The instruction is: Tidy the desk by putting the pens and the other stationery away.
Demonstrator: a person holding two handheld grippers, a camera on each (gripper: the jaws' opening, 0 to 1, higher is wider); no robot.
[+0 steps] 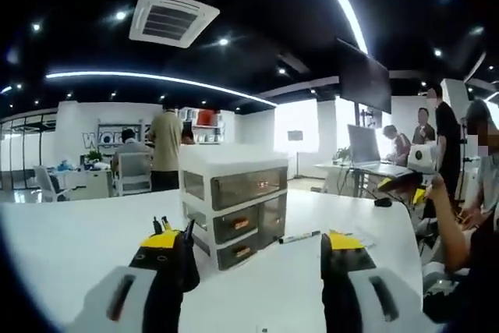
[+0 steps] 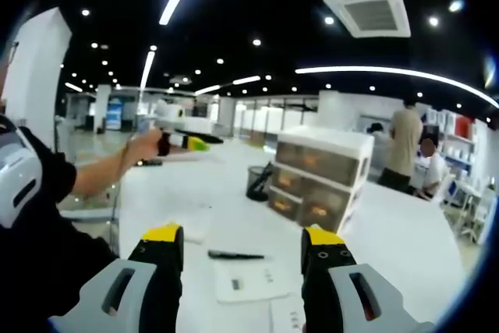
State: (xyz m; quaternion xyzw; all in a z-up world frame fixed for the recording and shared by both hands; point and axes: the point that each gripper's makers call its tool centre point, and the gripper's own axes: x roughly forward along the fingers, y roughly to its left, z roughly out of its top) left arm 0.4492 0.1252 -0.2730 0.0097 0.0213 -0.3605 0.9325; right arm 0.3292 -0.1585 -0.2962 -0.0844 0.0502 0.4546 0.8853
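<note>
A white drawer unit (image 1: 234,200) with three smoky drawers, all closed, stands on the white desk (image 1: 70,247). To its right lies a marker (image 1: 299,236). My left gripper (image 1: 253,243) is open and empty, low over the desk in front of the unit. My right gripper (image 2: 242,241) is open too, with a black pen (image 2: 234,255) on the desk just beyond its jaws and paper slips (image 2: 245,280) beneath. Farther off stand the drawer unit (image 2: 320,181) and a black mesh pen cup (image 2: 259,182). At the left a hand holds the left gripper (image 2: 178,142).
The right gripper (image 1: 417,163), held on an outstretched arm, enters the left gripper view at the right. Behind it stand people and a second desk with a laptop (image 1: 365,146). More people, chairs and shelves are at the back (image 1: 156,154). The desk edge (image 2: 121,216) runs along the left.
</note>
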